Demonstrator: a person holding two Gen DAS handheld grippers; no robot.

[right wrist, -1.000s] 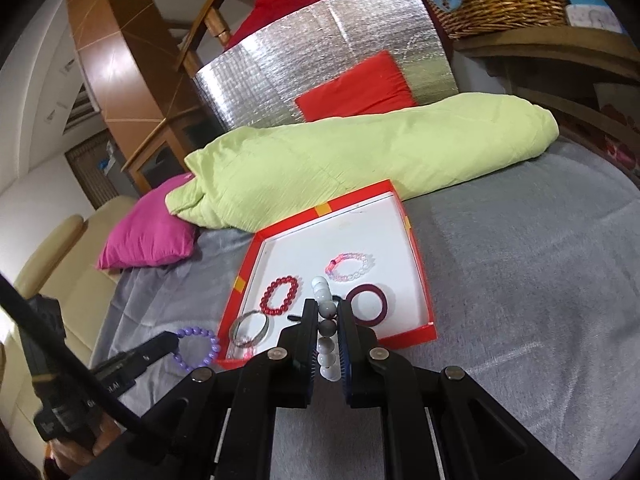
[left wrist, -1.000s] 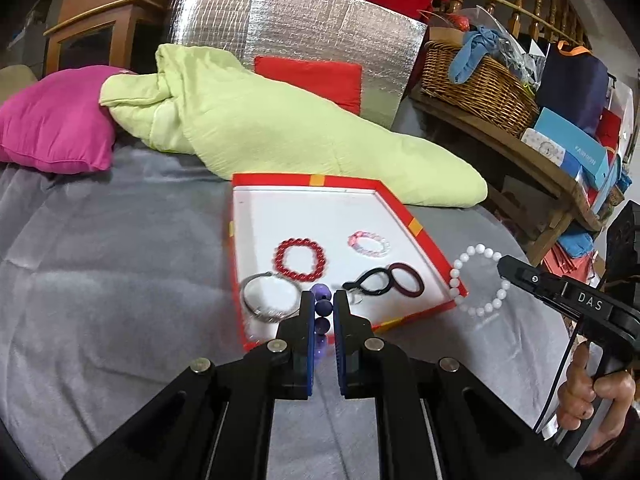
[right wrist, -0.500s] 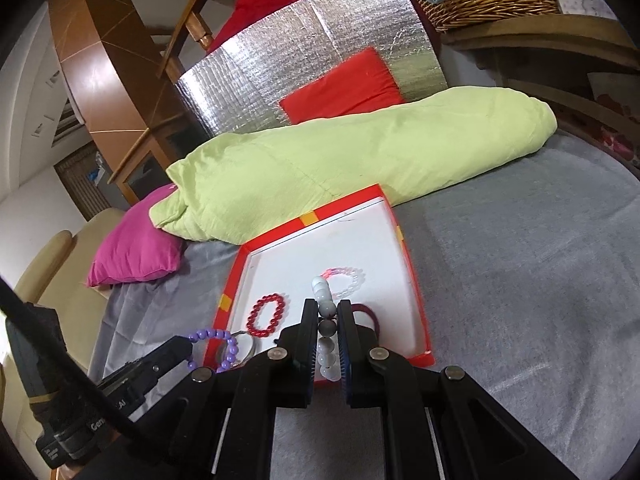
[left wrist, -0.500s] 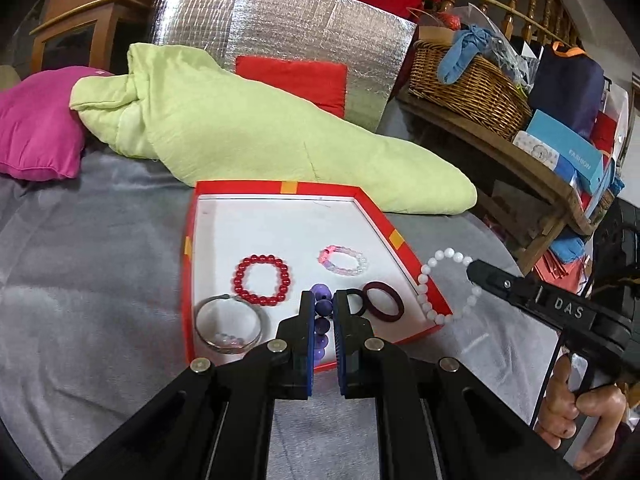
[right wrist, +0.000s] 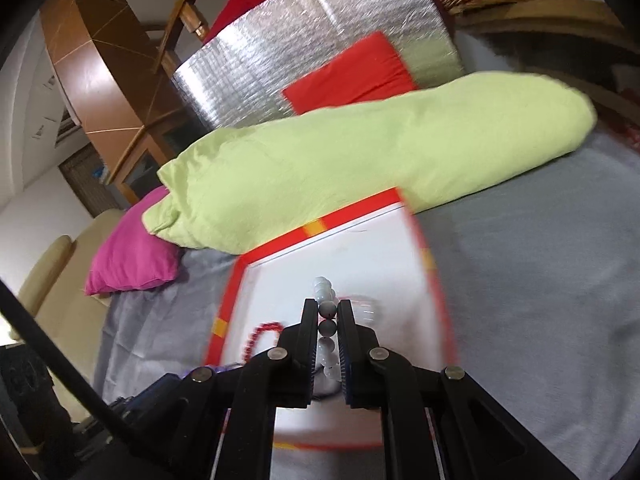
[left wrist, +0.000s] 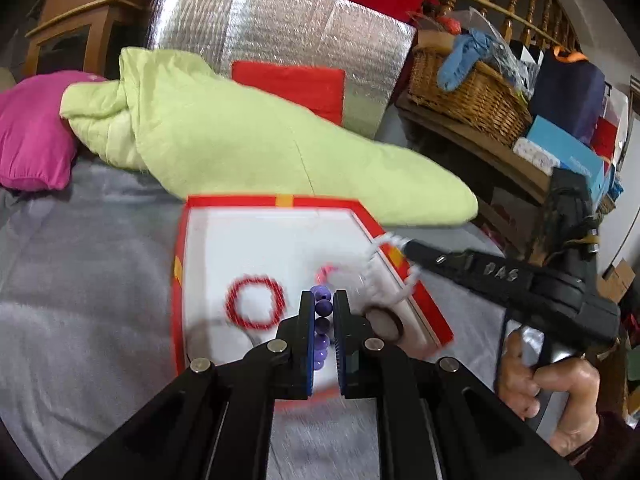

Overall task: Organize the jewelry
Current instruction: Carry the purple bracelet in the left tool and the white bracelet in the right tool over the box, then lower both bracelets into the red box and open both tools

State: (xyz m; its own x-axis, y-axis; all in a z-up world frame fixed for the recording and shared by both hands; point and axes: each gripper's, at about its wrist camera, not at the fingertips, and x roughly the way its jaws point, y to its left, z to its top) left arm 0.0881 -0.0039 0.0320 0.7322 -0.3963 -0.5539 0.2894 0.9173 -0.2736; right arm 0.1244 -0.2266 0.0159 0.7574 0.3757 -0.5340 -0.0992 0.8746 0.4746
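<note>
A red-rimmed white tray lies on the grey bedcover. My left gripper is shut on a purple bead bracelet and hangs over the tray's near part. My right gripper is shut on a white bead bracelet, over the tray's middle. In the left wrist view that right gripper reaches in from the right, the white bead bracelet dangling over the tray's right rim. Inside the tray lie a red bead bracelet, a pink-and-white bracelet, blurred, and a dark ring bracelet.
A light green duvet lies just behind the tray. A pink cushion sits at the far left. A silver foil panel with a red cushion stands behind. A shelf with a wicker basket is at the right.
Both grippers have moved in over the tray, each still shut on its bracelet. The right gripper with the white beads has come from outside the right rim to above it.
</note>
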